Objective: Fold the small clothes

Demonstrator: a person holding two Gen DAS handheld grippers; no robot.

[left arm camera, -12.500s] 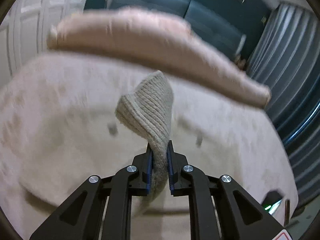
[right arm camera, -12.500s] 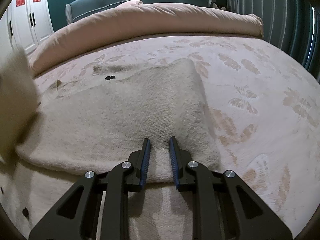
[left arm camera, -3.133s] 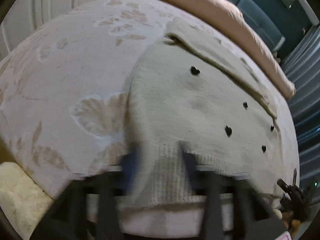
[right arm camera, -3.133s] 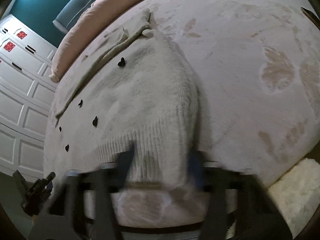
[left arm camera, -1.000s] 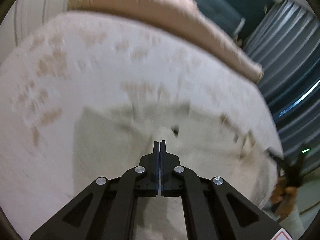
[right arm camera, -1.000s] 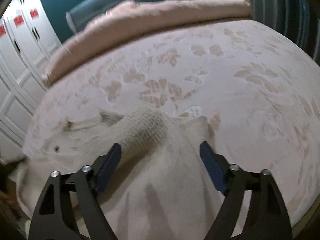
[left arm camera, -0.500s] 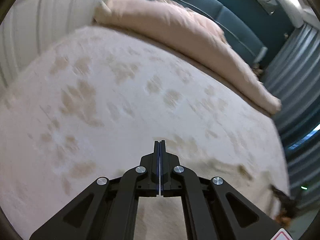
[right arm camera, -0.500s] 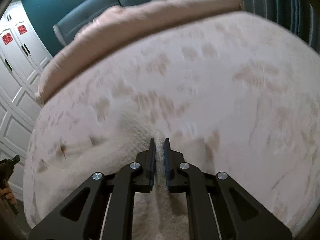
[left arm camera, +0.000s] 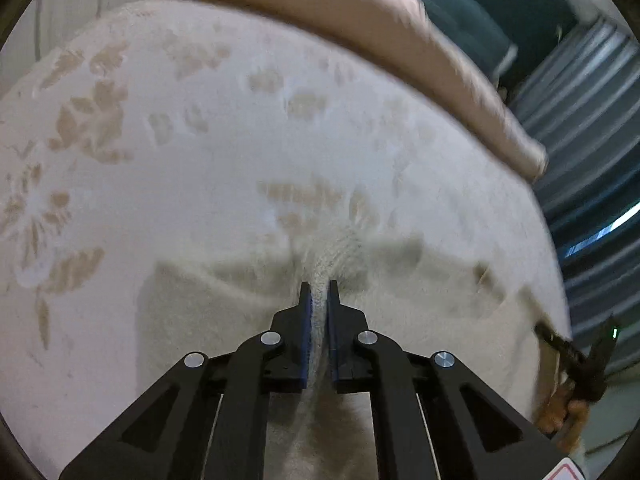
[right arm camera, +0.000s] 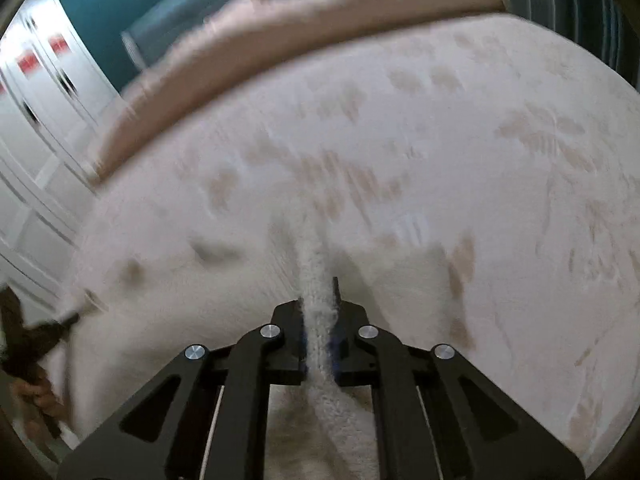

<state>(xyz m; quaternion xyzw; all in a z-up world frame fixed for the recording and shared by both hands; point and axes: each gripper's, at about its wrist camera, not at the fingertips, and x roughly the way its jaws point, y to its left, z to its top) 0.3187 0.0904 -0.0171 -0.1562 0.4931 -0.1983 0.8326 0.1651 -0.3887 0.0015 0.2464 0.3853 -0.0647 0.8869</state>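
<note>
A cream knit sweater [left arm camera: 420,304] lies on the bed near its front edge. My left gripper [left arm camera: 318,294] is shut on a ribbed edge of the sweater, which bunches up between the fingers. In the right wrist view the sweater [right arm camera: 168,304] spreads to the left. My right gripper [right arm camera: 318,292] is shut on another ribbed fold of it. Both views are motion-blurred. The part of the sweater below the grippers is hidden by them.
The bed has a pale cover with tan leaf prints [left arm camera: 120,128]. A pink rolled duvet [left arm camera: 360,28] lies along the far side before a teal headboard [right arm camera: 192,12]. White cupboards [right arm camera: 36,92] stand left, grey curtains [left arm camera: 592,128] right.
One second ago my right gripper was open over the sweater; it has shut on the ribbed fold. My left gripper, shut and empty before, now grips sweater fabric. Both views have shifted.
</note>
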